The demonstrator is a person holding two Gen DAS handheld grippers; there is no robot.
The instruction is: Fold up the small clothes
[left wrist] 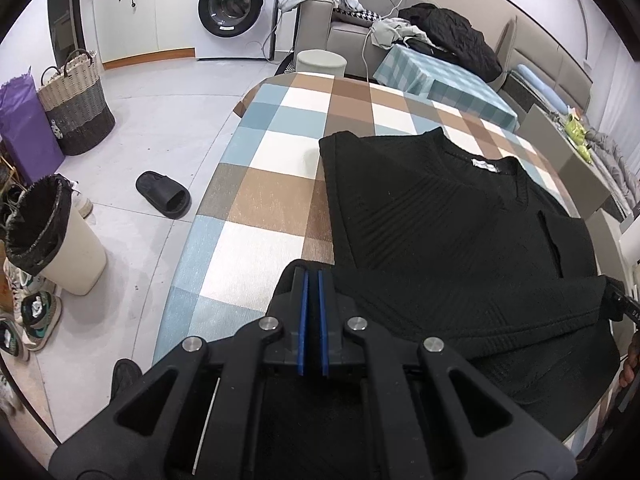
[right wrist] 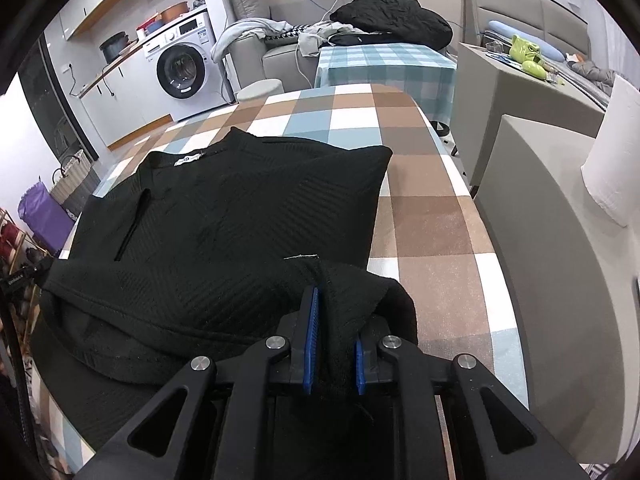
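A black knit top (left wrist: pixel 432 216) lies flat on the checked tablecloth (left wrist: pixel 260 208), collar and white label at the far end. Its near hem is folded up over the body. My left gripper (left wrist: pixel 313 274) is shut on the hem's left corner, blue pads almost touching. The right gripper (left wrist: pixel 618 304) shows only as a sliver at the hem's other corner. In the right wrist view the black top (right wrist: pixel 240 208) fills the table (right wrist: pixel 432 216). My right gripper (right wrist: pixel 336 320) stands slightly open, with a bunch of hem fabric lying loose between its blue pads (right wrist: pixel 311 340). The left gripper (right wrist: pixel 24 276) shows at the far left edge.
On the floor to the left are a black slipper (left wrist: pixel 164 194), a lined bin (left wrist: pixel 56 240), a woven basket (left wrist: pixel 78 104) and shoes. A washing machine (left wrist: pixel 232 8) stands at the back. Behind the table are a grey stool (left wrist: pixel 320 62), a teal-checked table (right wrist: pixel 384 64) with clothes, and a sofa. A grey cabinet (right wrist: pixel 532 208) with a paper roll (right wrist: pixel 612 152) stands right.
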